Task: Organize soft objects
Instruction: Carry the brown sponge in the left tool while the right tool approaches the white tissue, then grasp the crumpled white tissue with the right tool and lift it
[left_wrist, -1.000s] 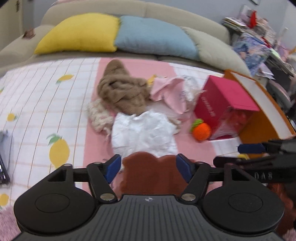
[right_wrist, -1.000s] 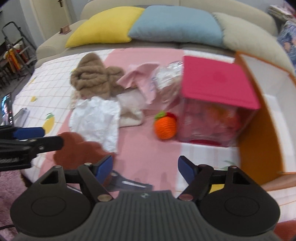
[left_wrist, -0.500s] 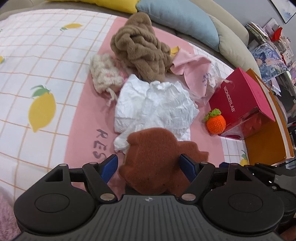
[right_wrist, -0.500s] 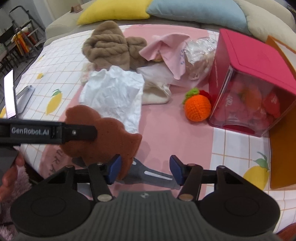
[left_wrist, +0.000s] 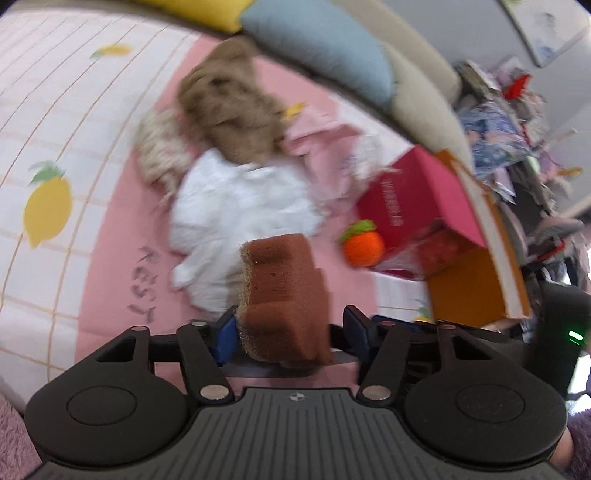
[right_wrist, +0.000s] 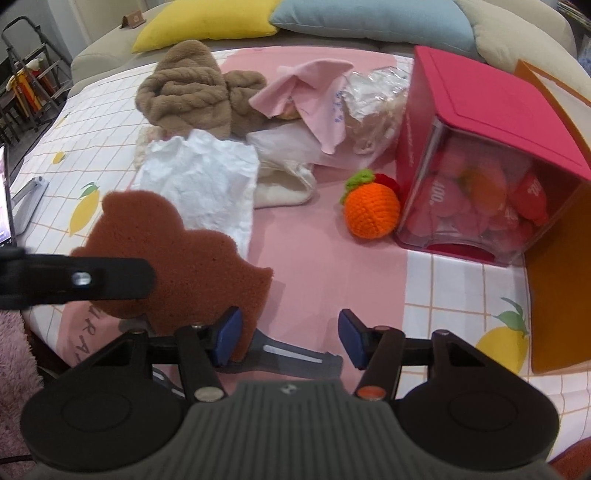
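Observation:
A brown bear-shaped sponge stands tipped on edge between the jaws of my left gripper, which are closing. The left pad touches its fuzzy side, and a gap shows at the right pad. In the right wrist view one of that gripper's fingers crosses the sponge, which is raised off the pink mat. My right gripper is open, and its left pad touches the sponge's lower edge. Behind lie a white crumpled cloth, a brown fluffy knit, a pink cloth and a crocheted orange.
A red-lidded clear box of soft items stands to the right, against an open orange box. A flat grey tool lies on the mat under my right gripper. Yellow and blue cushions line the sofa behind.
The sponge went from lying flat to standing on edge between the left jaws, which have narrowed. The left view rolled and tipped down. The right gripper sank toward the mat and narrowed.

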